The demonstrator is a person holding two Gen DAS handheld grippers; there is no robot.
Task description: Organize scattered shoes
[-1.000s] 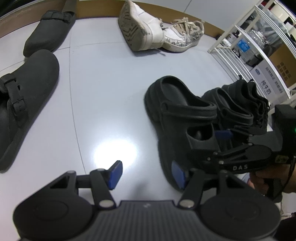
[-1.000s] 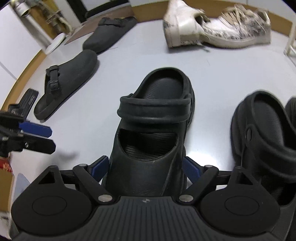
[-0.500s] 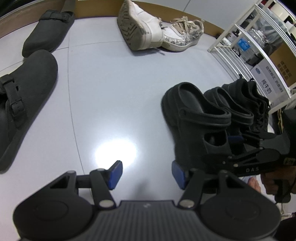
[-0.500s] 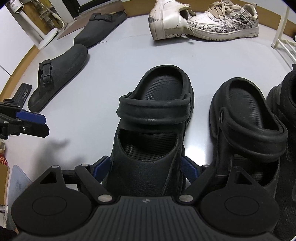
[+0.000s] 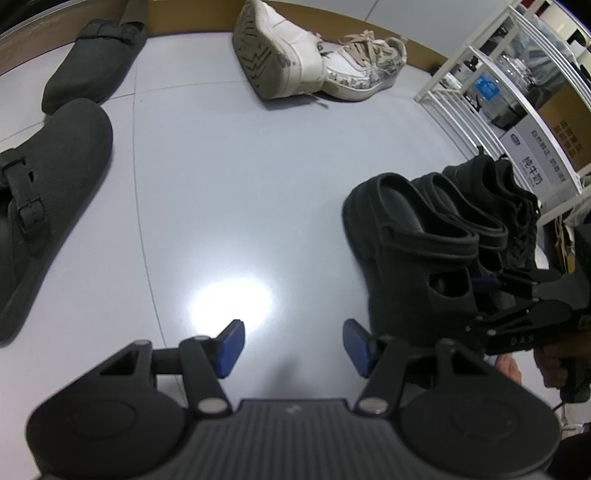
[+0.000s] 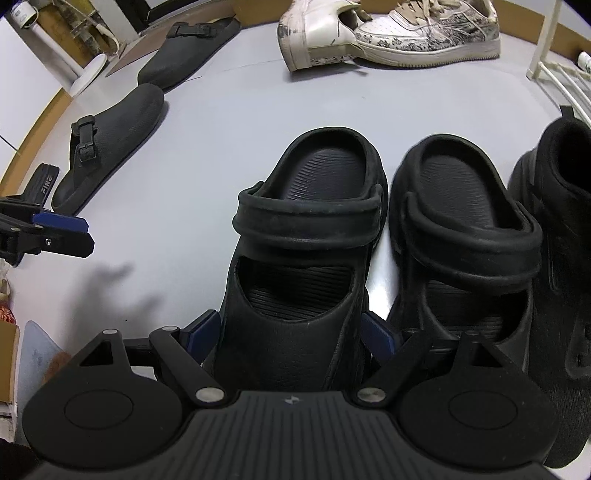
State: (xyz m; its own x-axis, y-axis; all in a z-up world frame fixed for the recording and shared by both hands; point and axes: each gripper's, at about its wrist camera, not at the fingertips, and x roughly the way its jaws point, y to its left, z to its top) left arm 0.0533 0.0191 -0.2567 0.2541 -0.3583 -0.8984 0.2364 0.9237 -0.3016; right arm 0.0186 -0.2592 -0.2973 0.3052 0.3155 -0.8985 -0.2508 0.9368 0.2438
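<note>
Black clog point(image 6: 295, 280), ribbed insole, heel strap

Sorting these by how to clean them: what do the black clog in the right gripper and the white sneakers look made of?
Black clog: looks like moulded foam or rubber, matte, one piece with a ribbed footbed. White sneakers: seemingly smooth leather or synthetic, scuffed, with fabric laces.

I am seeing two black rubber clogs point(image 6: 306, 236) side by side on a pale grey floor point(image 6: 221, 110). I am noting blue pads point(image 5: 231, 345) on my black grippers. Two dark grey buckle clogs point(image 6: 110, 133) are showing charcoal, and the white sneakers point(image 6: 424, 33) are showing black-and-grey marbled print with beige laces.
</note>
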